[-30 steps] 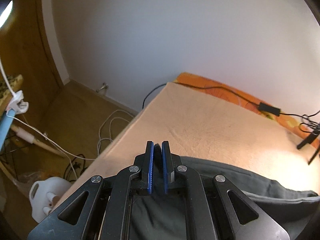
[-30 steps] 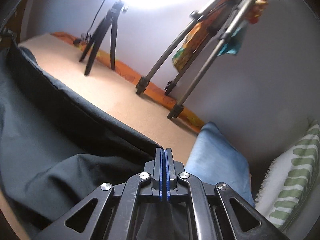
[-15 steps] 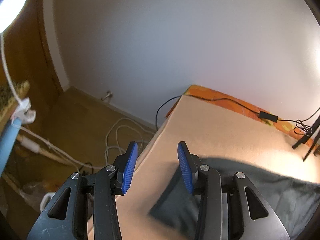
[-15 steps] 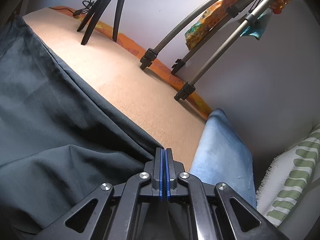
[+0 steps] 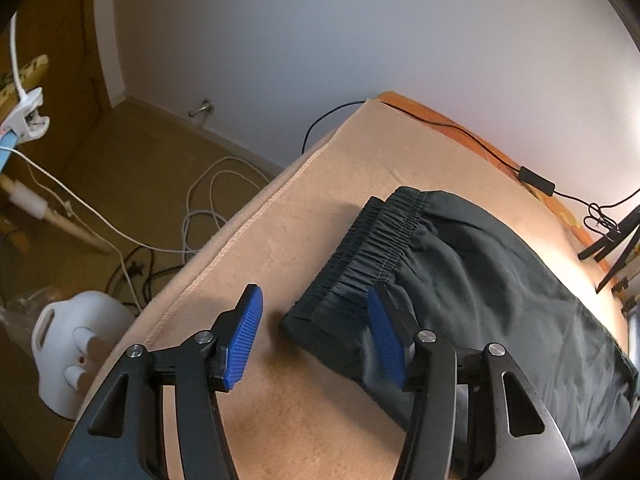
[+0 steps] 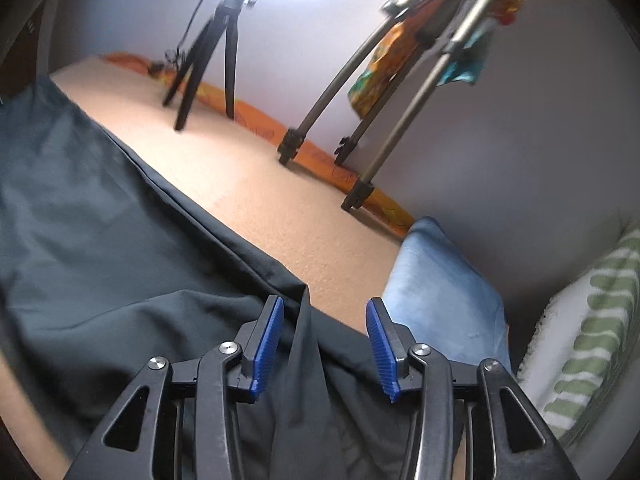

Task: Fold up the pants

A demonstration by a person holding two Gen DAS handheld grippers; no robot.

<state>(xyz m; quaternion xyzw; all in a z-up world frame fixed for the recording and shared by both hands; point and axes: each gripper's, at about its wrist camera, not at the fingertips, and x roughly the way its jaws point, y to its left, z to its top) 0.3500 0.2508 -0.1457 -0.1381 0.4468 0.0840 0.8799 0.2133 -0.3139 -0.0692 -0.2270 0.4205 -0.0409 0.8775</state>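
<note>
Dark grey-green pants lie flat on a beige bed cover. Their gathered elastic waistband points to the bed's left edge. My left gripper is open and empty, just above the waistband's near corner. In the right wrist view the pant legs stretch away to the left. My right gripper is open, with a raised fold of the leg fabric standing between its blue pads, not pinched.
A small black tripod and two grey tripod legs stand on the bed's far side. A blue cushion and a green-striped pillow lie at right. A black cable runs along the far edge. Cables and a white jug lie on the floor.
Both grippers have opened and let go of the pants: the left one first, the right one just now. The pants now lie flat on the bed.
</note>
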